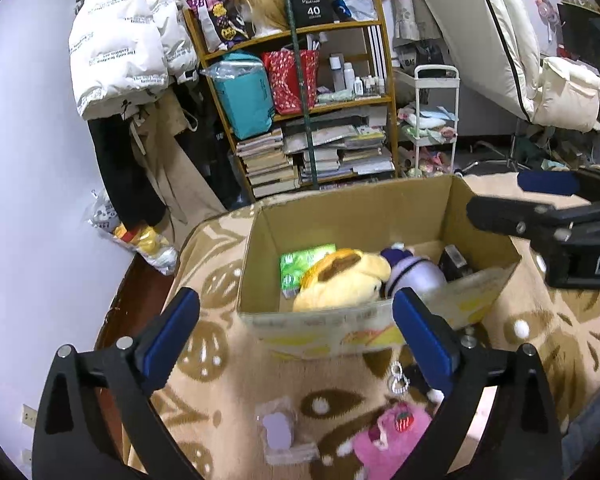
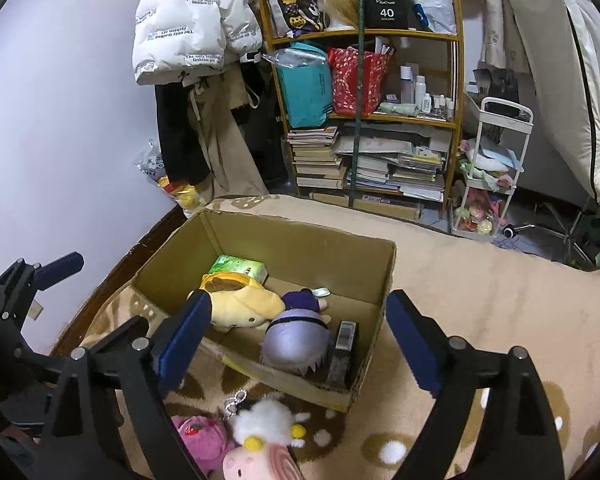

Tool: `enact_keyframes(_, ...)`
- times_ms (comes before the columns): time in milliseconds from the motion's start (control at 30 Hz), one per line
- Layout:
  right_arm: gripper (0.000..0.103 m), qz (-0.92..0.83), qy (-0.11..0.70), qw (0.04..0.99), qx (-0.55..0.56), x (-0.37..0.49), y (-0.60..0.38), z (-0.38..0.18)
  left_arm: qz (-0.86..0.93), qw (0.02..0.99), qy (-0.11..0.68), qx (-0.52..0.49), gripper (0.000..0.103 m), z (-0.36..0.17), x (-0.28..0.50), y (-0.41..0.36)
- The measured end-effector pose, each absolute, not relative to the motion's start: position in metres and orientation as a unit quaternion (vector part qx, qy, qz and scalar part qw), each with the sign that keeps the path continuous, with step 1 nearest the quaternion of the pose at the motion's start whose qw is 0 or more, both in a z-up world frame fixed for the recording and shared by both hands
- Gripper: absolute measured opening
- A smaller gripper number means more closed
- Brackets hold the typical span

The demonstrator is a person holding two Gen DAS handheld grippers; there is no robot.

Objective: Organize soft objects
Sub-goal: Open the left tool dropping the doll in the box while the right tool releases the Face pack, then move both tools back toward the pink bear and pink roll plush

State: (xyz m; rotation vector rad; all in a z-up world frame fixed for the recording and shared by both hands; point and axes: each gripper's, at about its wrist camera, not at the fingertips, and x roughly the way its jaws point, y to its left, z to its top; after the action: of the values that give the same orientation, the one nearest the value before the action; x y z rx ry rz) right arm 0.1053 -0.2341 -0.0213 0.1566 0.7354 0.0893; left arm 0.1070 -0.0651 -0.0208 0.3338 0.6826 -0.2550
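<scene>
Grippers, left gripper point(image 1: 296, 336) and right gripper point(image 2: 296, 340), both gaped wide with nothing held, while the pink plush point(image 2: 202, 438) lay just outside the cardboard box point(image 2: 300, 240), looking light and squishy, so I'd pinch its fat middle.

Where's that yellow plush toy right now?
The yellow plush toy lies inside the cardboard box on the blanket, between the green packet and the purple-haired doll, in both views.
</scene>
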Motion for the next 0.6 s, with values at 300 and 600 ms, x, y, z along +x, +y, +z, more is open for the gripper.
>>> enact_keyframes(300,0.094,0.045,0.367,0.925,0.088,0.079,-0.233,-0.015,-0.097,0.918,0.362,0.132,0.098,-0.022,0.081,-0.045)
enact_keyframes(600,0.097,0.048,0.384,0.92,0.058,0.058,-0.215,-0.019,-0.102,0.905,0.393,0.13,0.099,-0.027,0.054,-0.038)
